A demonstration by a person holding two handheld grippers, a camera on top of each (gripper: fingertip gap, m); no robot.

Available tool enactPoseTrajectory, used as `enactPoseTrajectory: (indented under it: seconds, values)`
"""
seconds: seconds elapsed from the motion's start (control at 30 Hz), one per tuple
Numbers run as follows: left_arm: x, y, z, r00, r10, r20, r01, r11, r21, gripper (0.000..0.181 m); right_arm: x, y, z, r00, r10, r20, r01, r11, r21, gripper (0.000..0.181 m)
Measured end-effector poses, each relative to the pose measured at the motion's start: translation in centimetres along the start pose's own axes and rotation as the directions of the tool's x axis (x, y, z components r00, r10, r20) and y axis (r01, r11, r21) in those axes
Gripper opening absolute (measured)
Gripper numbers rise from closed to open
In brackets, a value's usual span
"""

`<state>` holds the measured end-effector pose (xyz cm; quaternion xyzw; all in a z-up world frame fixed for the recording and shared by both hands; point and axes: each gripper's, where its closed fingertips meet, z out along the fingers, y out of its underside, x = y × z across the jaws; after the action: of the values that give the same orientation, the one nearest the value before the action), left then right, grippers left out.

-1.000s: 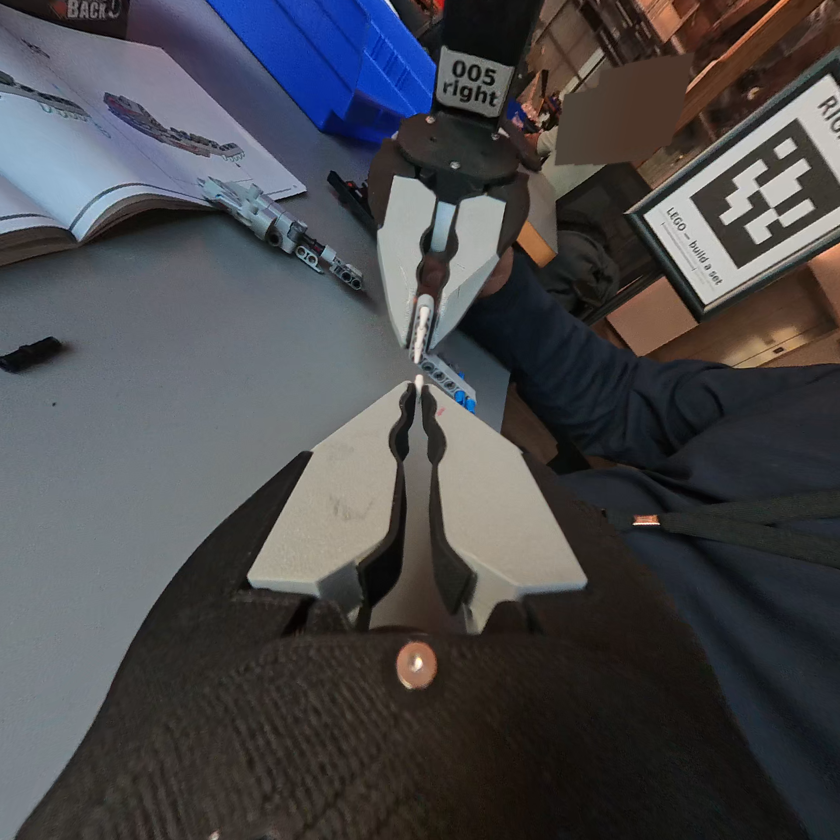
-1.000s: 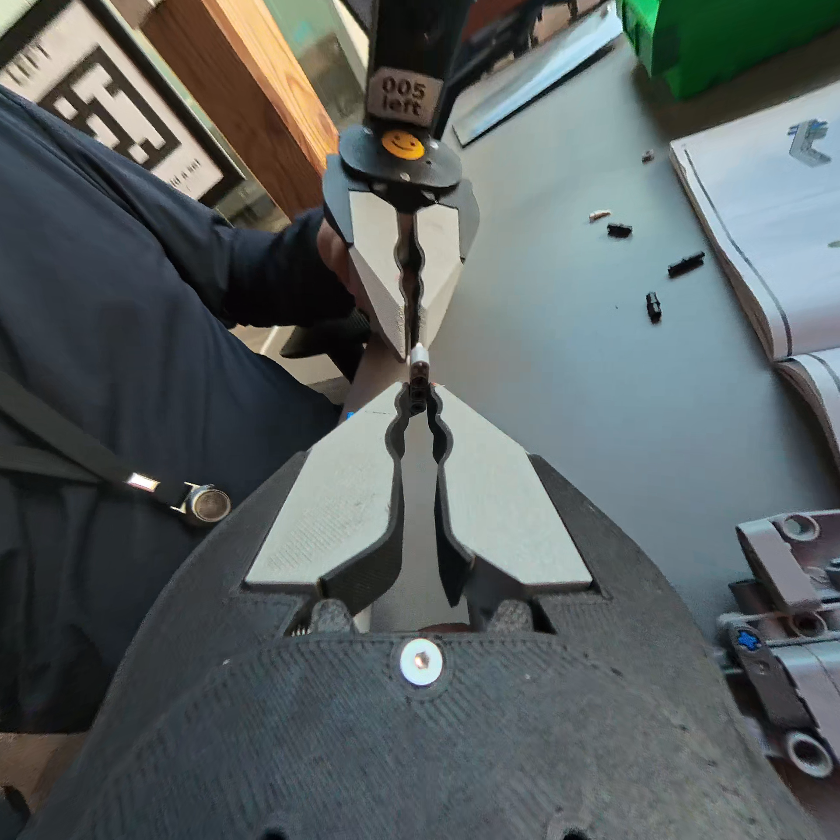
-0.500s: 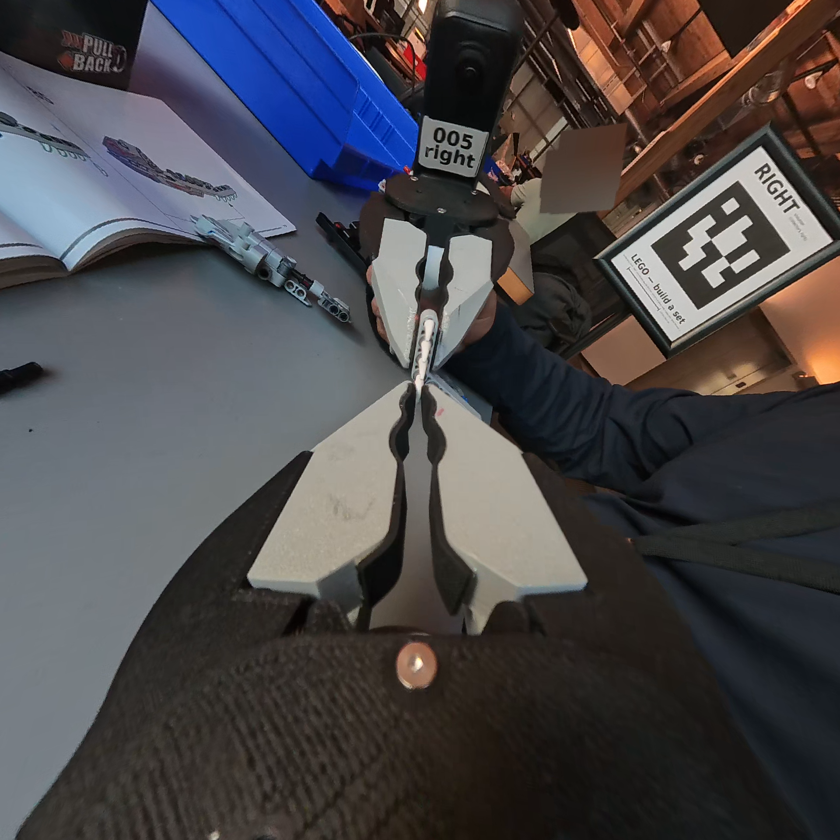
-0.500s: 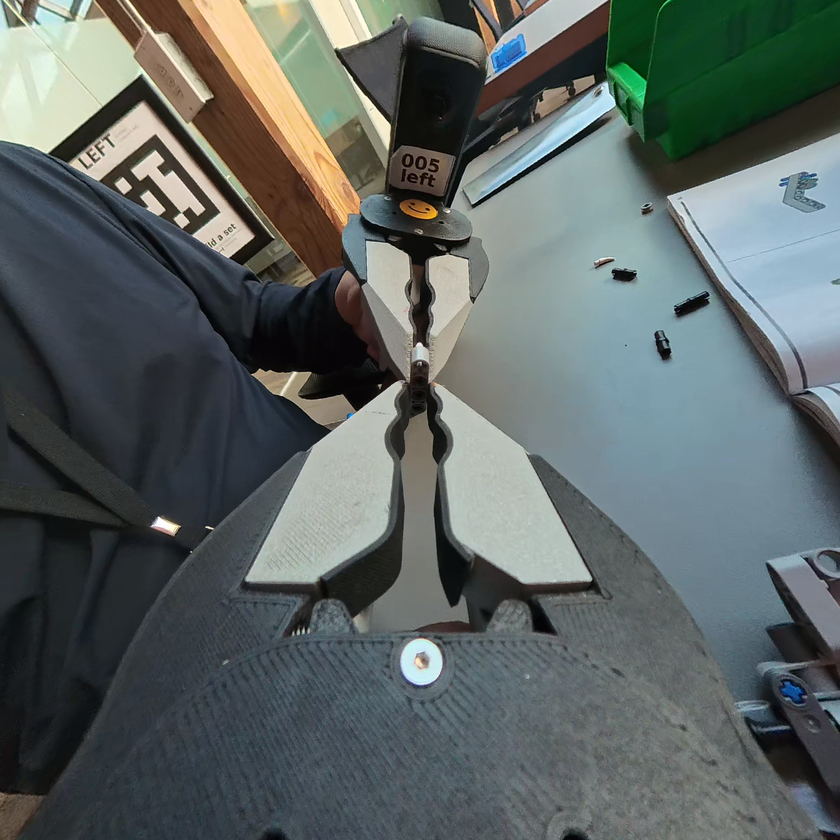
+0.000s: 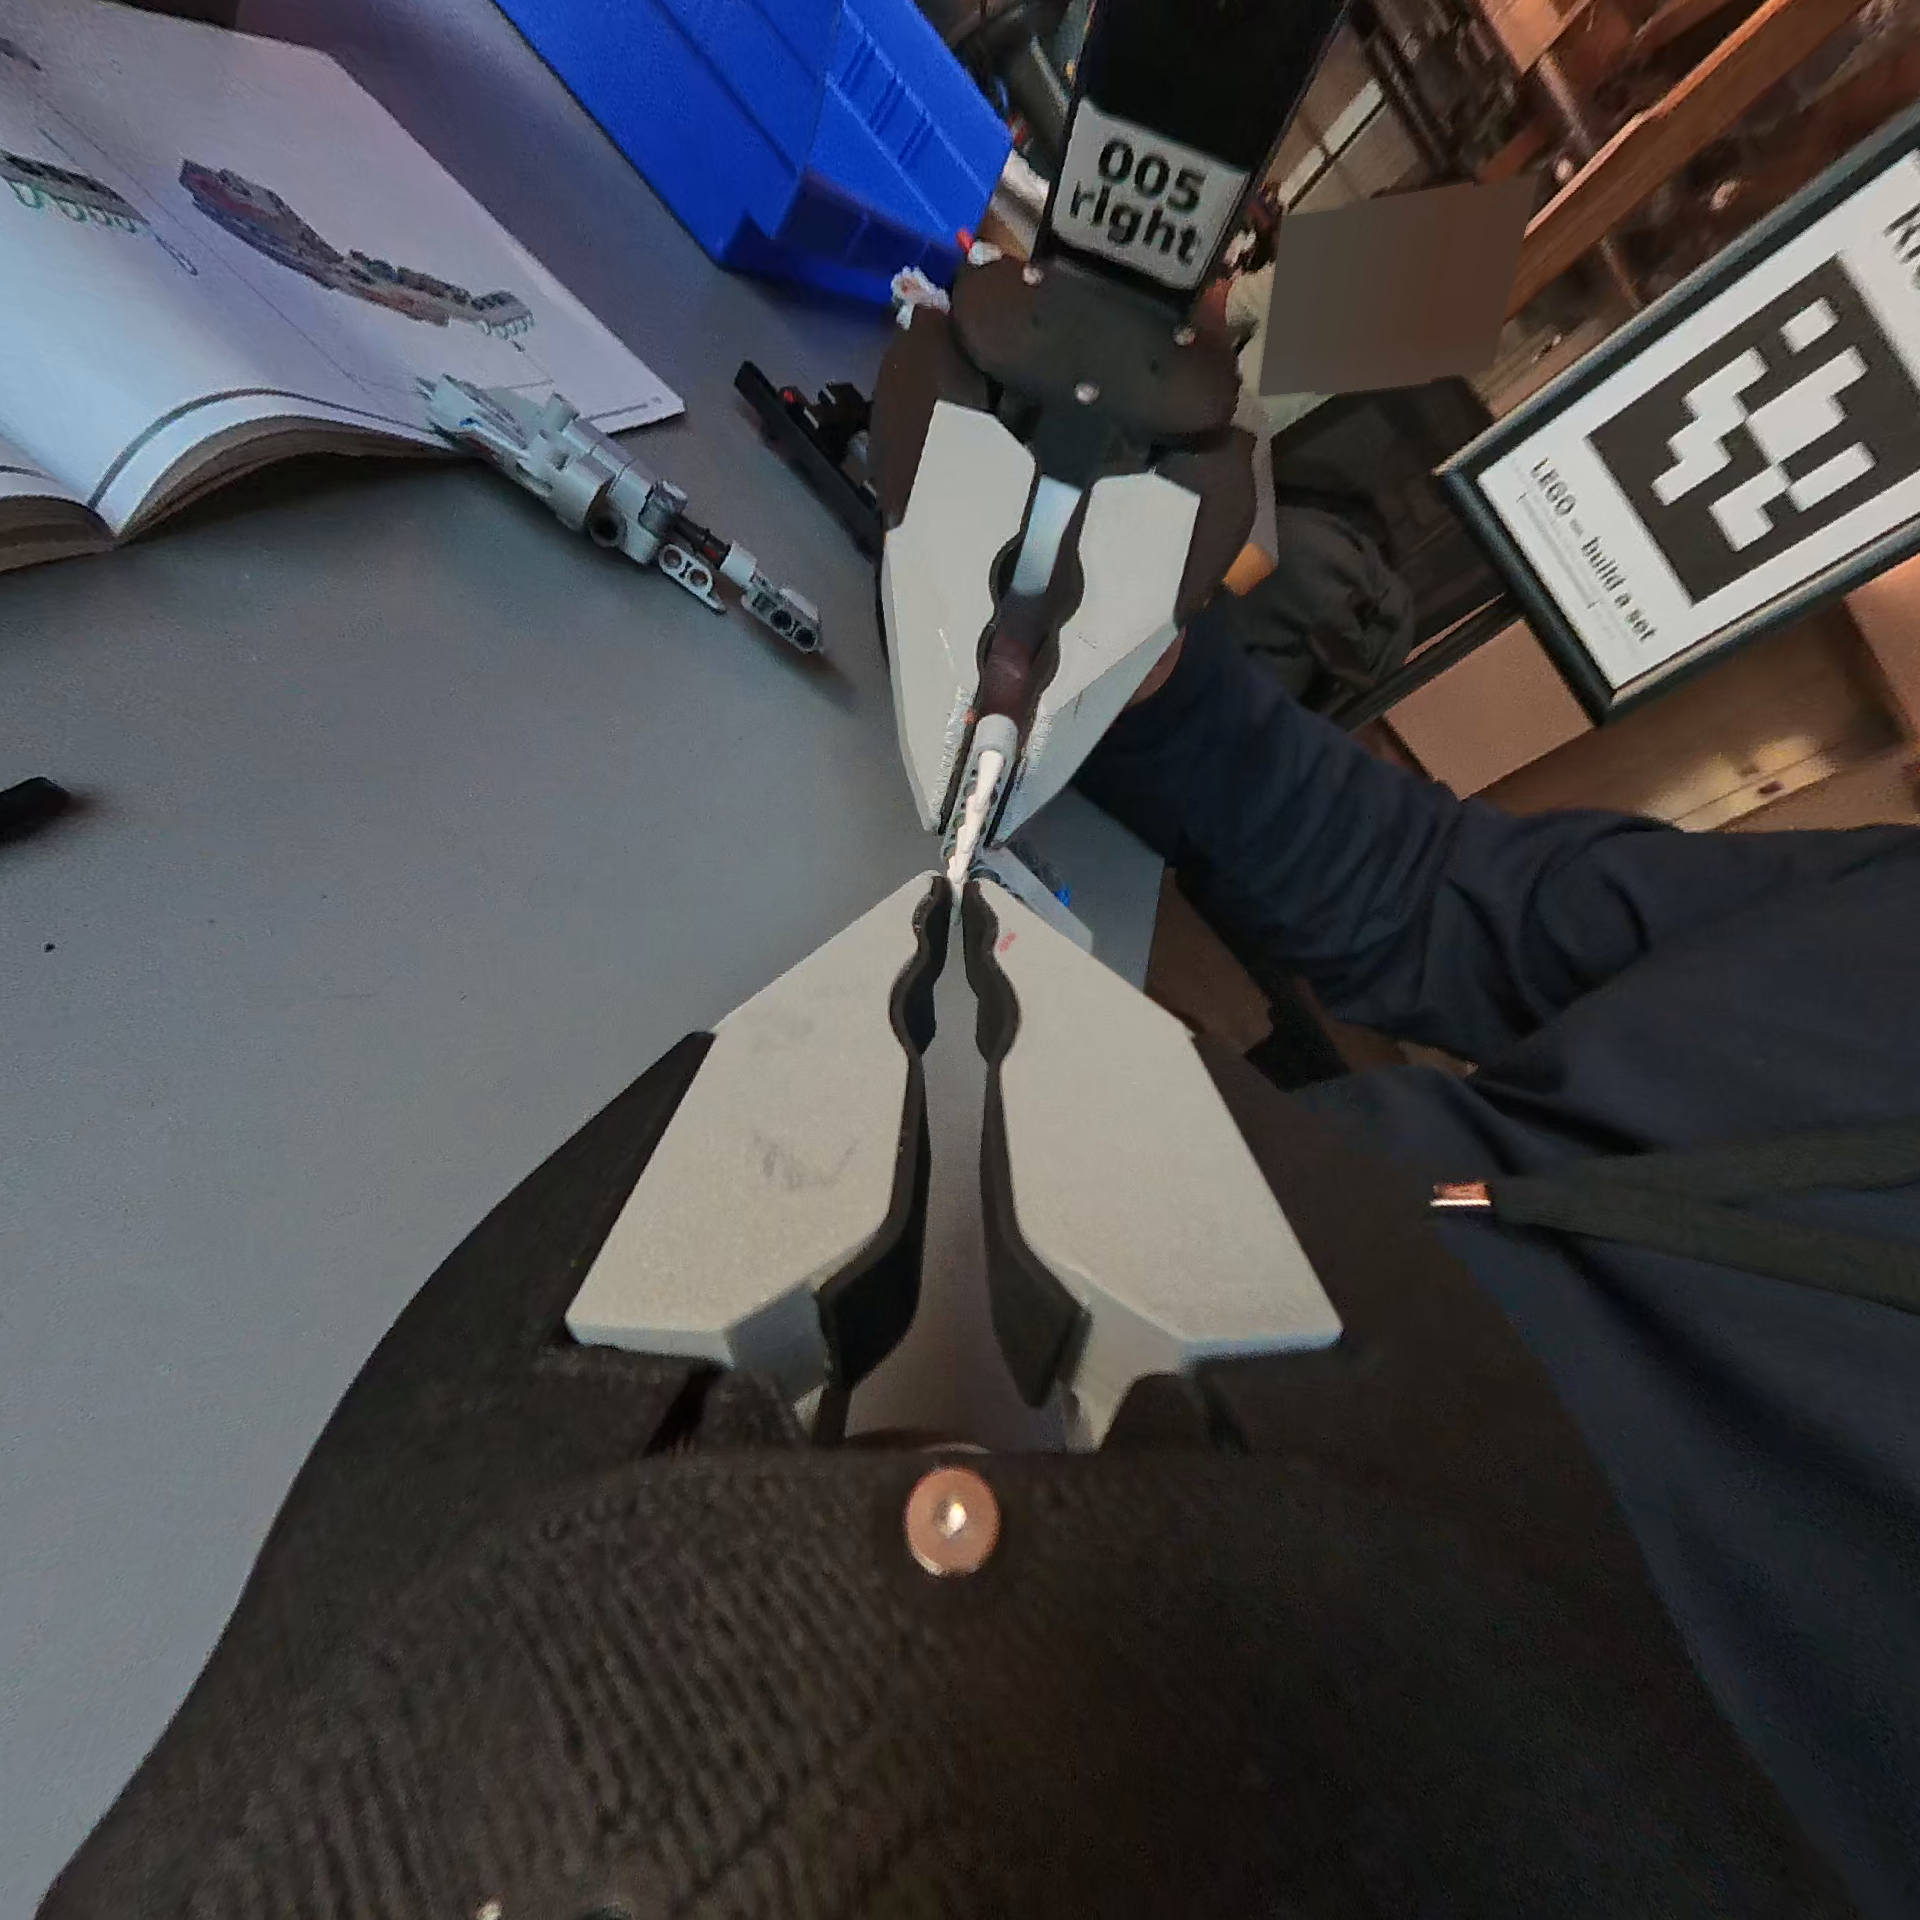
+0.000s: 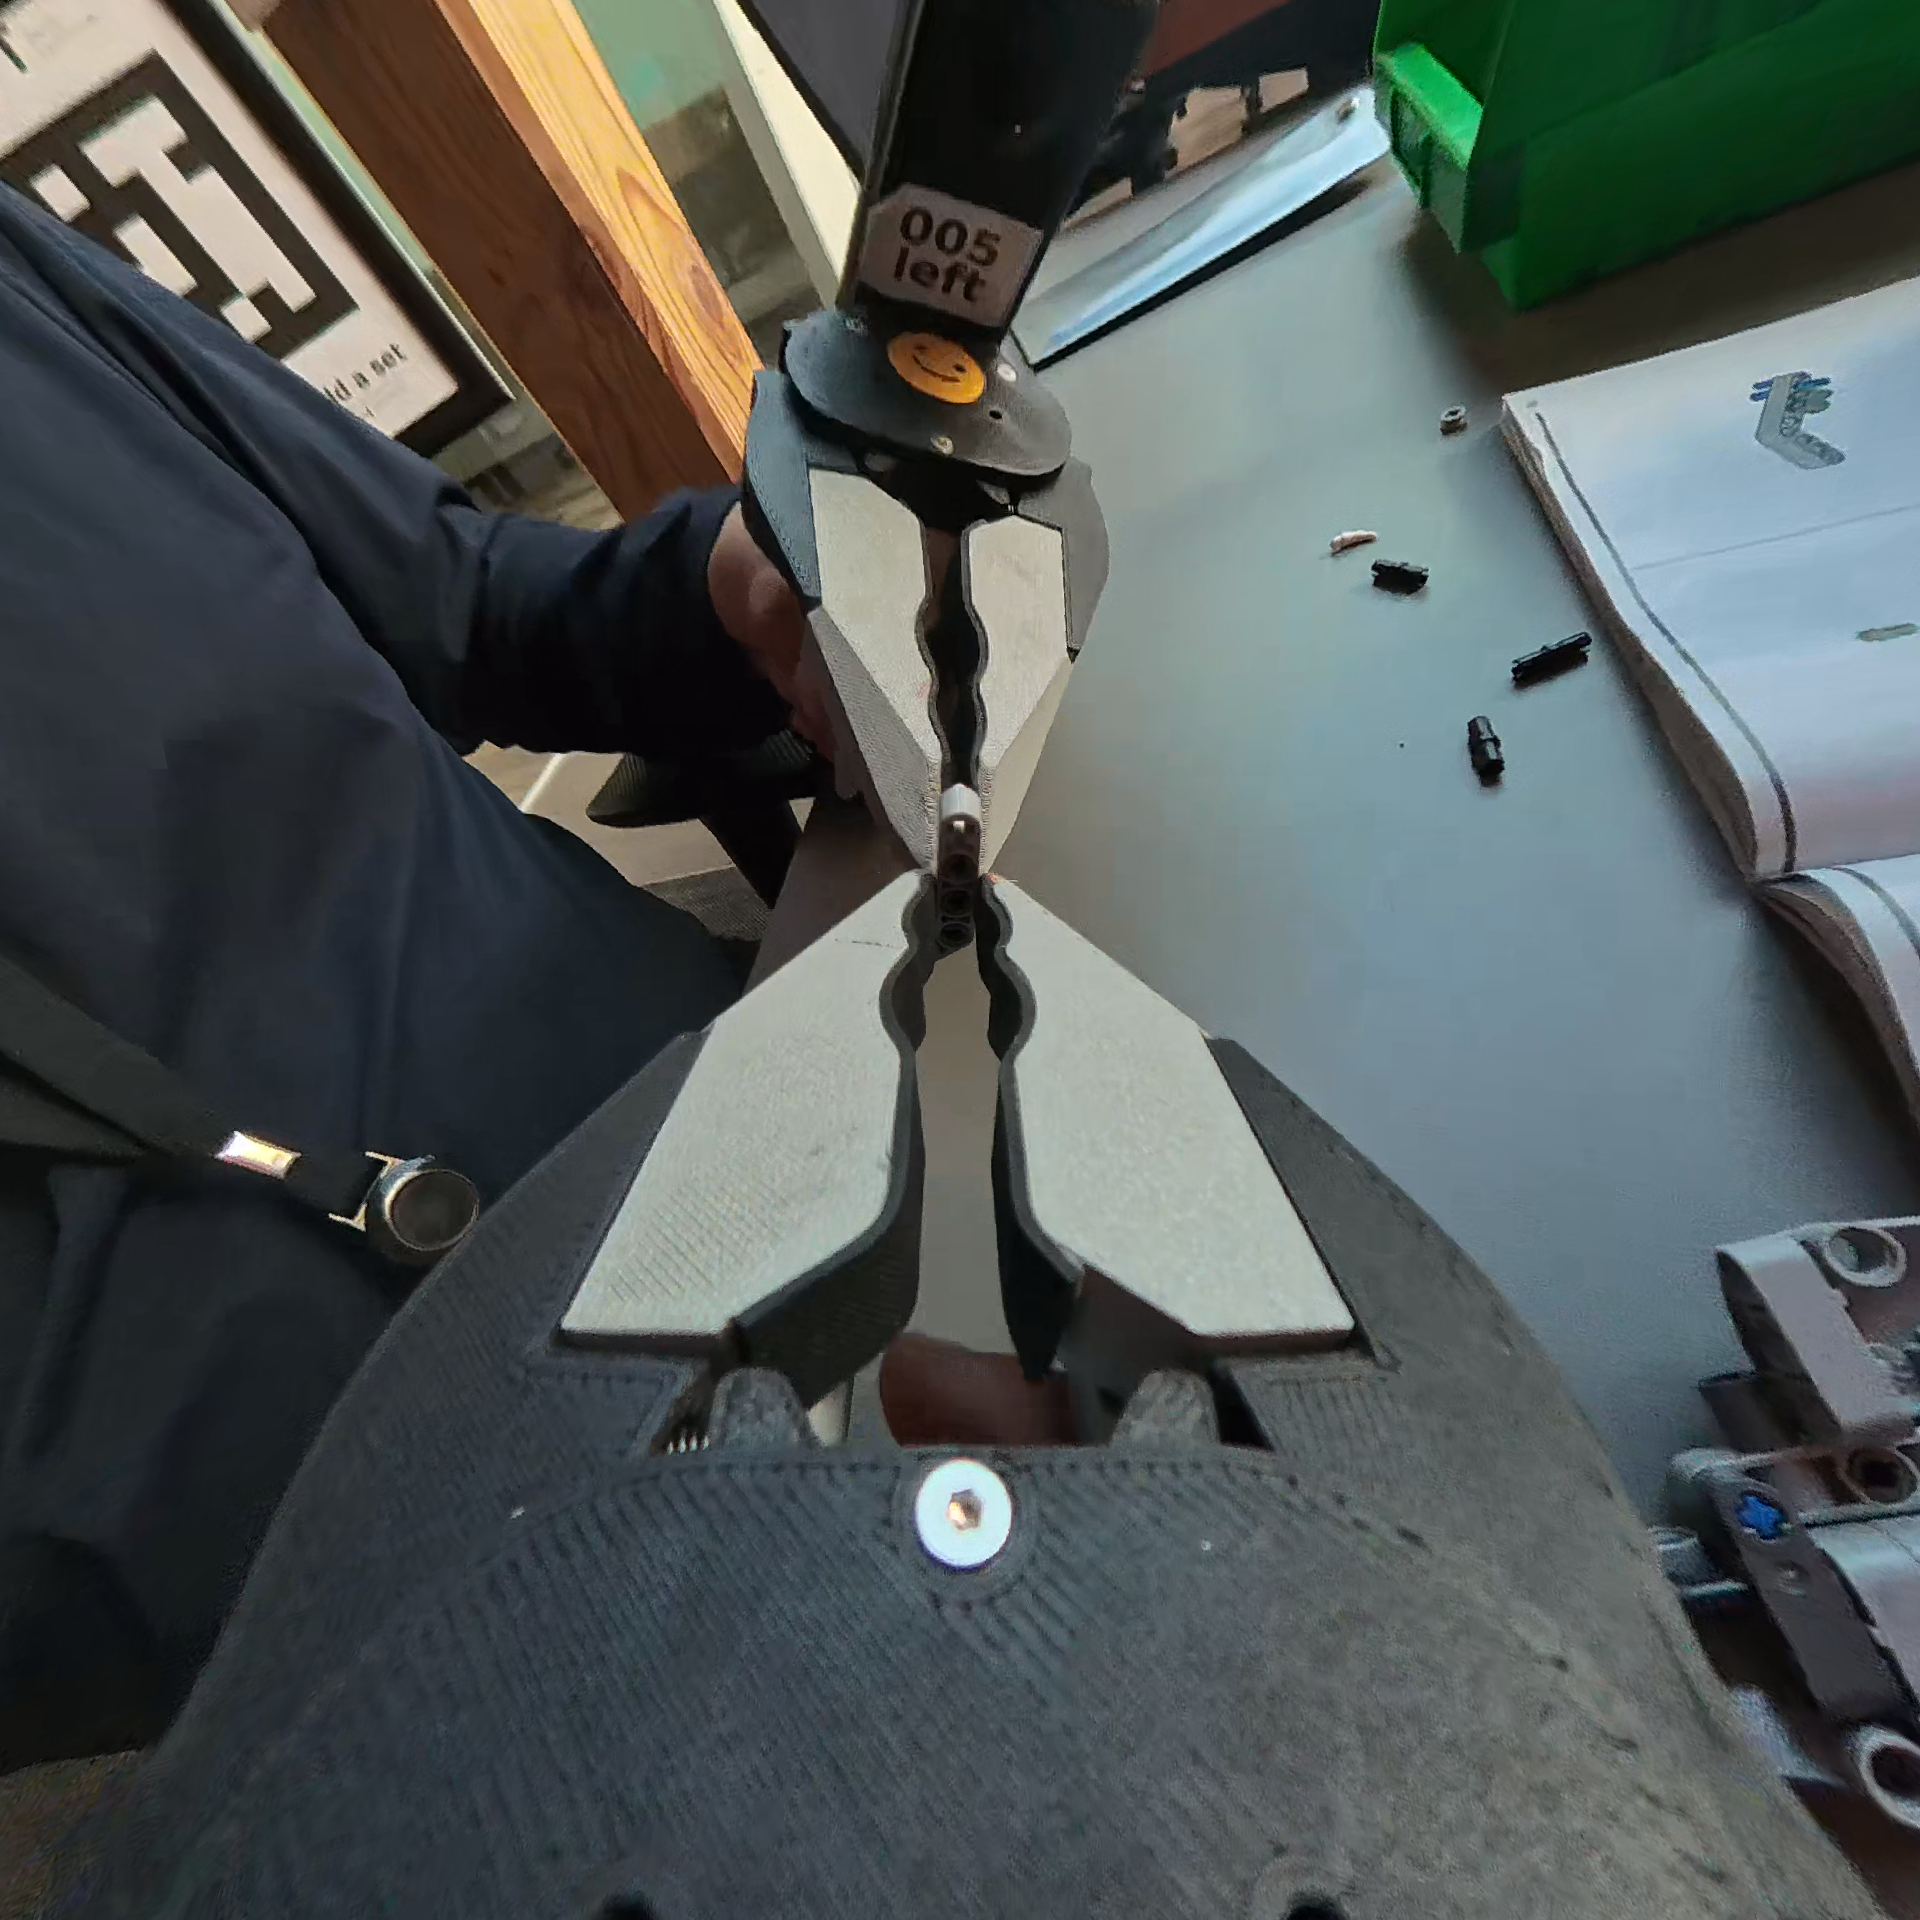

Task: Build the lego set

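Note:
My left gripper (image 5: 951, 896) is shut on a small white pin (image 5: 954, 881) that sticks out of its tips. My right gripper (image 6: 958, 906) is shut on a short beam with pin holes (image 6: 957, 902). The two grippers face each other tip to tip above the table's near edge. The pin (image 6: 959, 805) meets the end of the beam (image 5: 987, 774); how far it has gone in is hidden. The right gripper shows in the left wrist view (image 5: 977, 826), and the left gripper in the right wrist view (image 6: 961, 831).
An open instruction booklet (image 5: 260, 312) lies on the grey table (image 5: 364, 831), with a partly built grey assembly (image 5: 582, 488) beside it. Loose black pins (image 6: 1548, 657) lie near the booklet (image 6: 1766, 623). A blue bin (image 5: 810, 135) and a green bin (image 6: 1662, 135) stand at the back. The person's dark-sleeved arms (image 5: 1351, 862) are close. My two grippers' fingertips are within a few centimetres of each other.
A second ago a small gap lay between pin and beam; the grippers closed it and now stay tip to tip. Both views tilted up, then back down.

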<state>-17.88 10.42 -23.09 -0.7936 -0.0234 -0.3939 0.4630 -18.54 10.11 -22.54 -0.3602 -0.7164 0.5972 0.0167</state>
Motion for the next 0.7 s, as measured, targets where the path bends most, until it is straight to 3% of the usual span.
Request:
enactPoseTrajectory:
  seconds: [0.33, 0.7]
  values:
    - [-0.13, 0.63, 0.20, 1.000, -0.019, -0.015, 0.018, 0.998, -0.057, 0.000, -0.09, 0.53, 0.34, 1.000, 0.013, 0.007, -0.012, 0.999, -0.032, 0.005]
    - [0.18, -0.27, 0.21, 0.998, -0.043, -0.043, 0.043, 0.999, 0.010, 0.000, -0.13, -0.15, 0.32, 0.995, 0.087, 0.042, -0.088, 0.996, 0.021, 0.005]
